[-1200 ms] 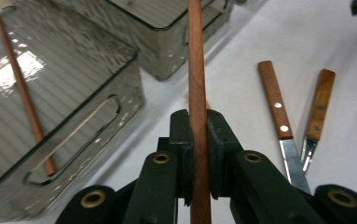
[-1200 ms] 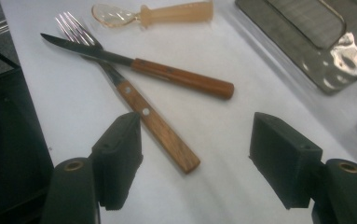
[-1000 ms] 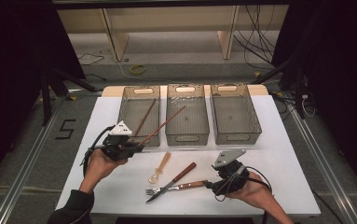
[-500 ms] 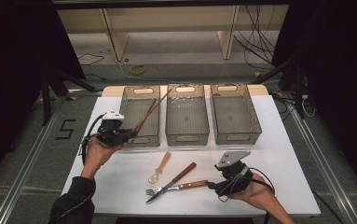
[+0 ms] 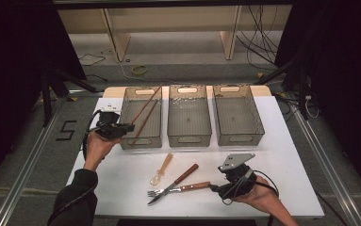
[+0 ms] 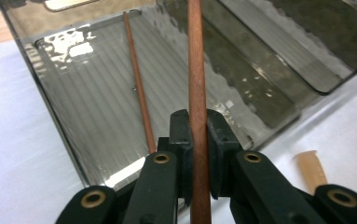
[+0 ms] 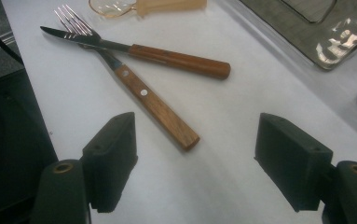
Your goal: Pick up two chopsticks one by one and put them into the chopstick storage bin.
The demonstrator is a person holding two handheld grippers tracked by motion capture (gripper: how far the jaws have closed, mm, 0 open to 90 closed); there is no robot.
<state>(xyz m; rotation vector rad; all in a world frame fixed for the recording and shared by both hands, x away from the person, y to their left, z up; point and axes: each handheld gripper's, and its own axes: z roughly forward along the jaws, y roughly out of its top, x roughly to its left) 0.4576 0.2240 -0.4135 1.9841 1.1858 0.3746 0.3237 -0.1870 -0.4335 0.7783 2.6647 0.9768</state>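
Note:
My left gripper (image 5: 124, 127) is shut on a brown wooden chopstick (image 5: 147, 106), which slants up over the left clear bin (image 5: 140, 142). In the left gripper view that chopstick (image 6: 195, 70) runs between the closed pads (image 6: 180, 135). A second chopstick (image 6: 136, 79) lies on the bin floor (image 6: 87, 107). My right gripper (image 5: 214, 187) rests low on the table at the near right, jaws wide open. In the right gripper view a wood-handled fork (image 7: 155, 105) and a knife (image 7: 178, 61) lie crossed just ahead of the open gripper (image 7: 195, 158).
The middle bin (image 5: 189, 139) and the right bin (image 5: 238, 137) stand beside the left one on the white table (image 5: 291, 155). A translucent plastic spoon (image 5: 161, 170) lies near the fork (image 5: 183, 188) and knife (image 5: 180, 178). Past the table's far edge are a floor and cables.
My left hand has carried the chopstick to the left and farther back, so it now slants over the left bin instead of towards the middle one. The right gripper has not moved.

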